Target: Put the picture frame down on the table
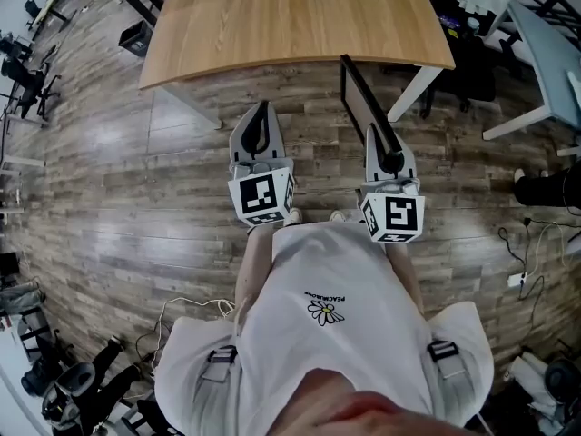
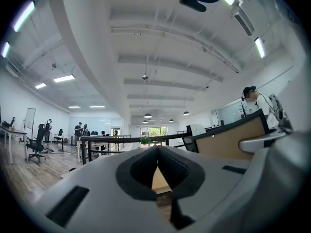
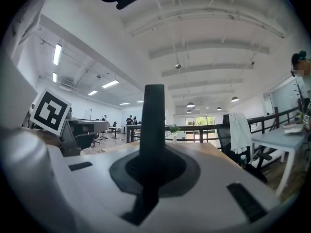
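In the head view a wooden table (image 1: pixel 290 16) lies ahead of me, beyond both grippers. My right gripper (image 1: pixel 381 139) is shut on a picture frame (image 1: pixel 366 101), a black-edged panel with a beige back, held on edge over the floor just short of the table's near edge. In the right gripper view the frame's black edge (image 3: pixel 154 120) rises straight up from between the jaws of the right gripper (image 3: pixel 154 164). My left gripper (image 1: pixel 264 107) is shut with nothing in it, off to the frame's left. The left gripper view shows the left gripper (image 2: pixel 157 152) with its tips touching and the frame (image 2: pixel 233 139) at the right.
White table legs (image 1: pixel 413 89) stand under the near edge. A black box (image 1: pixel 136 36) sits on the floor by the table's left corner. A white desk (image 1: pixel 545 53) and dark chairs are at the right, and cables (image 1: pixel 522 275) lie on the wood floor.
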Demonstrator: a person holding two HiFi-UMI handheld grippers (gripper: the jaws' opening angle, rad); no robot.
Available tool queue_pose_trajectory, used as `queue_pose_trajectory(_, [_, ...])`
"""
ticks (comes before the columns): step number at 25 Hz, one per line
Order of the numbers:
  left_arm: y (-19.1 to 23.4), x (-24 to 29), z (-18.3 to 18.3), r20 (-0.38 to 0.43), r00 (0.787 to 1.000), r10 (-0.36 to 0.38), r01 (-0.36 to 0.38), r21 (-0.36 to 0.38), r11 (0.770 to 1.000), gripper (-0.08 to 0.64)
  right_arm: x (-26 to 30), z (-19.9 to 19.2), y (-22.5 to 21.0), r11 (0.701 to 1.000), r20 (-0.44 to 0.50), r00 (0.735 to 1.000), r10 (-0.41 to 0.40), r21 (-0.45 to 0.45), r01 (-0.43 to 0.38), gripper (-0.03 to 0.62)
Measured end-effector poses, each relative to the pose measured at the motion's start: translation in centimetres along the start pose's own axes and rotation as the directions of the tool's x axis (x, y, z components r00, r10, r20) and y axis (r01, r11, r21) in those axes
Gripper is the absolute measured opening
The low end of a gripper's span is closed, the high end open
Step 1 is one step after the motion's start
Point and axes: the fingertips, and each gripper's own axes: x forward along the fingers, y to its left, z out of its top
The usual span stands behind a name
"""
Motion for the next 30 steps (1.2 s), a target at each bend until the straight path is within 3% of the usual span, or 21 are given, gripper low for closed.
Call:
queue_pose_trajectory(2, [-0.6, -0.2, 0.0, 0.004, 1.000, 0.008, -0.008, -0.013, 1.000, 0.016, -0.5, -0.4, -0.4, 1.000, -0.006, 1.000, 0.012, 0.000, -0.012, 0.018])
queue_pose_trajectory(6, [-1.6, -0.6, 0.7, 0.047, 0.999, 0.021, -0.016, -0.121, 0.993, 0.015, -1.5, -1.5, -2.0, 0.999, -0.017, 1.000, 0.020, 0.030, -0.020, 0.018])
queue_pose_trajectory(15, [-2.1, 1.1, 1.8, 0.087, 0.995, 0.040, -0.033, -0.084, 0.996, 0.017, -0.6, -1.0, -5.2, 0.999, 0.017, 1.000, -0.017, 0.045, 0.016, 0.018])
queue_pose_trajectory(22, [0.4, 8.6, 1.8, 0.131, 0.991, 0.022, -0.010, -0.096, 0.995, 0.016, 4.9, 0.6, -7.7, 0.998, 0.091, 0.994, -0.063, 0.028, 0.061, 0.018])
queue_pose_trajectory(30, [5.8, 18.4, 1.3, 0.152, 0.988, -0.019, 0.033, -0.089, 0.995, 0.016, 14.7, 0.3, -7.8, 0.994, 0.094, 0.990, -0.103, 0.047, 0.099, 0.018])
